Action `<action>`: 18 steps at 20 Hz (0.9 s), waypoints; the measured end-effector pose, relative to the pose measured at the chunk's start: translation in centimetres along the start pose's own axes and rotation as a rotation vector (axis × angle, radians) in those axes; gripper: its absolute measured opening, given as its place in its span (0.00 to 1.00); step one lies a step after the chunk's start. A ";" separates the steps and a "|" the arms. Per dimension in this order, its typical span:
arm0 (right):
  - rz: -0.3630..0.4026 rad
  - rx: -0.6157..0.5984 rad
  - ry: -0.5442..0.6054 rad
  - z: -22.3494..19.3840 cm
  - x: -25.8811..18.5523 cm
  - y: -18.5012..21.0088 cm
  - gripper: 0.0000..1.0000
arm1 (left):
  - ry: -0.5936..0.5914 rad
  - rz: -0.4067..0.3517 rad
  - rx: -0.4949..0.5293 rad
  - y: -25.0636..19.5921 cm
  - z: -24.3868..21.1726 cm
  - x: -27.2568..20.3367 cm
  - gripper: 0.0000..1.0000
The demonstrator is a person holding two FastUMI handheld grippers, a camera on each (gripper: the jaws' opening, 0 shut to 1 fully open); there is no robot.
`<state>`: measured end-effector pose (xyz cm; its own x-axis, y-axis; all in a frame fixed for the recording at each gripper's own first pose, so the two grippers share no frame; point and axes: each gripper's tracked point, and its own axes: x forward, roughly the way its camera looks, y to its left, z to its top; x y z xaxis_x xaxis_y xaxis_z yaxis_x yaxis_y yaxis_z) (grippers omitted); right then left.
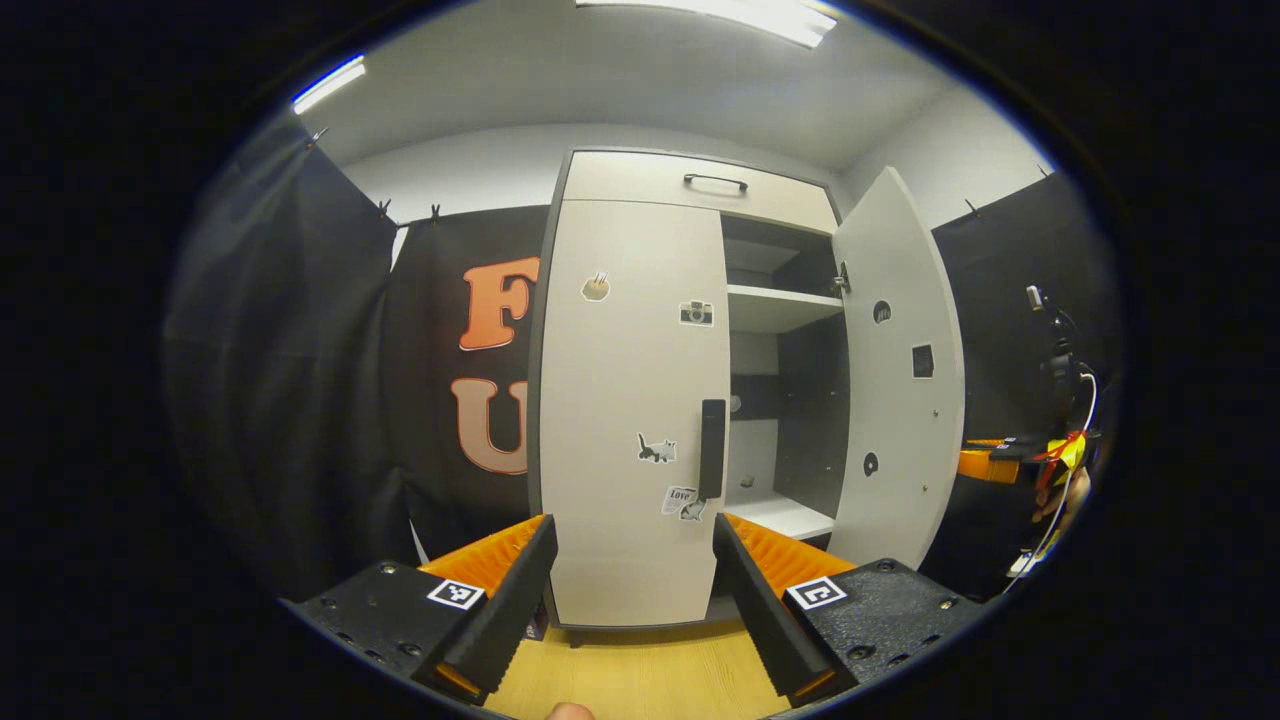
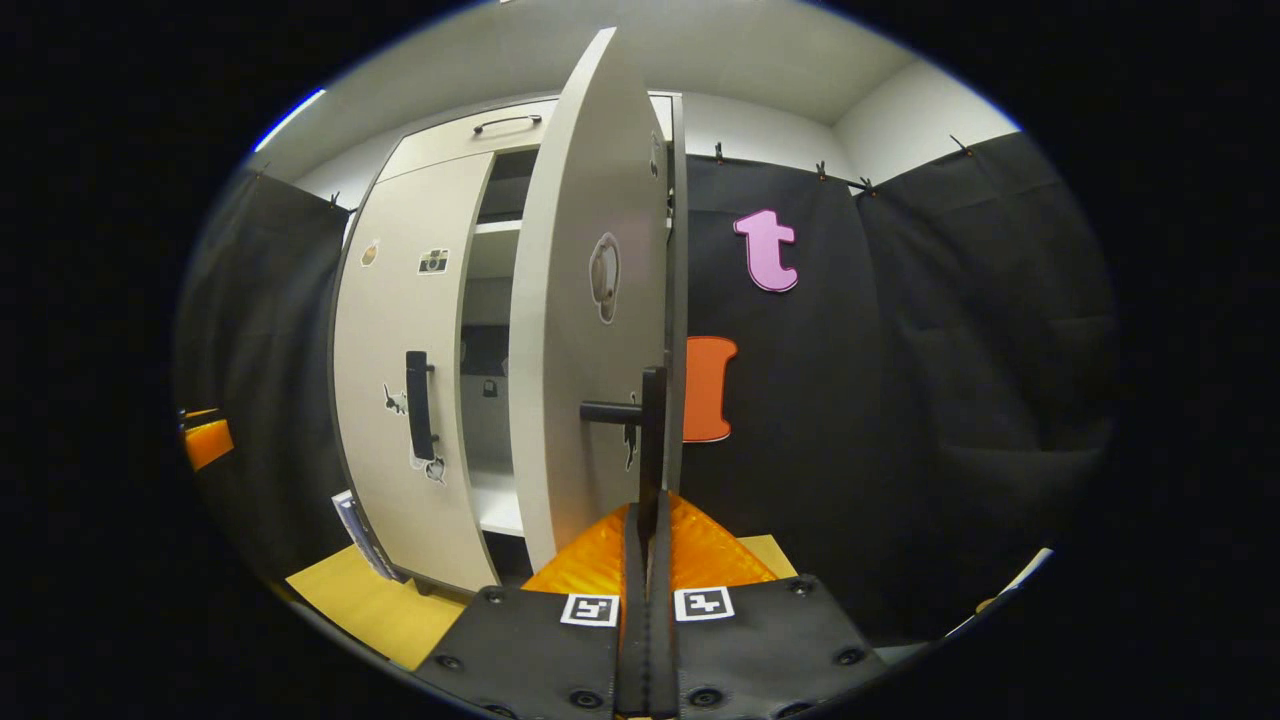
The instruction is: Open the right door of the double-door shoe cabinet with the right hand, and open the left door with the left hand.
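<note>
Wooden floor (image 1: 640, 670), upright shoe cabinet (image 1: 640, 400), right door (image 2: 590, 330) swung outward, right gripper (image 2: 648, 540) pinching its vertical handle (image 2: 652, 440), left gripper (image 1: 635, 590) spread.

Both views face shoe cabinet (image 1: 640, 400); right gripper view nearer

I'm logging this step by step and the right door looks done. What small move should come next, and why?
Probably ease the left gripper forward and up toward the left door's handle. The right door already stands swung open, with the right gripper shut on its handle, while the left door is closed and the left gripper's fingers are open, short of that handle.
</note>
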<state>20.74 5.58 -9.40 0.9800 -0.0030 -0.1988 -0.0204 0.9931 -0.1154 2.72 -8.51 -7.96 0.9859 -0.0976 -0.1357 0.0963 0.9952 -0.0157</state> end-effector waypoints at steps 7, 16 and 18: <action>-0.065 -0.005 -0.019 0.2 -0.5 -2.2 0.07 | -0.003 0.016 -0.002 -0.3 0.3 1.7 0.95; -0.075 0.041 -0.050 0.3 -1.3 -3.1 0.07 | 0.006 0.018 -0.011 -2.1 -0.2 4.1 0.98; -0.061 0.049 -0.051 0.3 -1.6 -3.0 0.08 | 0.005 0.017 -0.010 -2.4 -0.4 5.6 0.95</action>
<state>19.31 2.69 -8.44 0.9879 -0.0589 -0.1433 0.0481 0.9958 -0.0774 7.91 -11.45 -9.08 0.9867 -0.0802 -0.1411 0.0777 0.9967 -0.0235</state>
